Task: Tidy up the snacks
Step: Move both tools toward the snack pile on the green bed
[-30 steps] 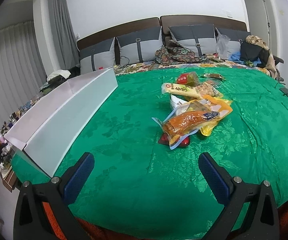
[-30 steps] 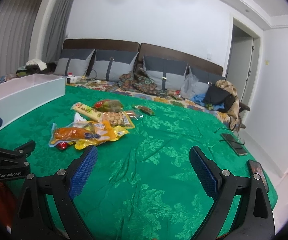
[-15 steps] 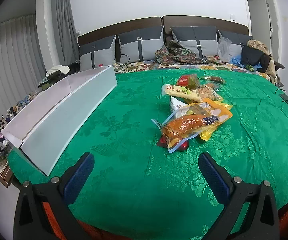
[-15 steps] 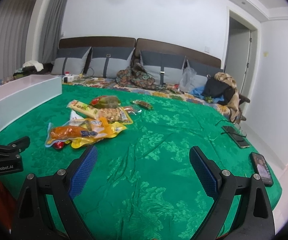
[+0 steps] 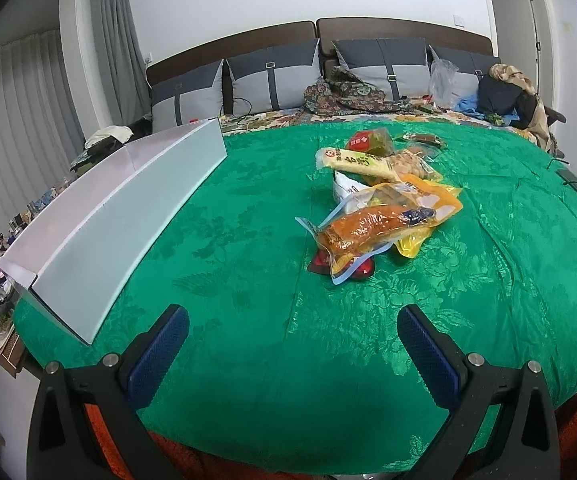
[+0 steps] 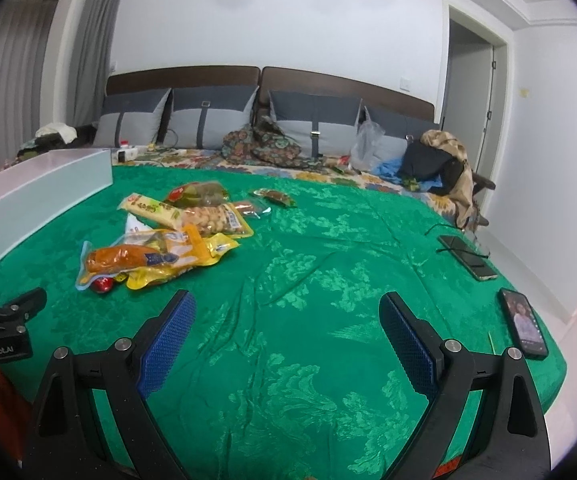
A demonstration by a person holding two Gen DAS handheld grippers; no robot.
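Left gripper (image 5: 292, 340): fingers spread wide, nothing held between the blue pads (image 5: 156, 354); poised above bare green bedspread (image 5: 248, 240), short of the snacks.
Right gripper (image 6: 288, 334): likewise spread apart and empty; aimed over the cloth to the right of the snacks.
Snack pile (image 5: 380, 208): heaped near the middle of the bed, ahead of the left gripper and slightly to its right; no packet has been lifted yet, as judged from the heap.
Orange packet (image 5: 372, 228): lies topmost at the near end, overlapping a yellow pouch (image 5: 428, 204) and a small red item (image 5: 322, 260) partly hidden beneath.
Long cream packet (image 5: 362, 162): laid across the far part of the heap, touching a bag of nuts (image 6: 212, 218).
White bin (image 5: 128, 216): long, open-topped, set along the left edge of the bed, well apart from the heap; presumed destination.
Risk, grasp: slick overlapping film may be pinched two layers at once, so a neighbour could be dragged or dropped.
Risk, surface: soft wrinkled cloth may be caught by a low finger, and the heap shifted.
Risk, carry: a limp packet held by one edge may swing and miss the bin's rim.
Risk, bystanders: two phones (image 6: 468, 258) lie near the right edge and could be knocked by a wide sweep.
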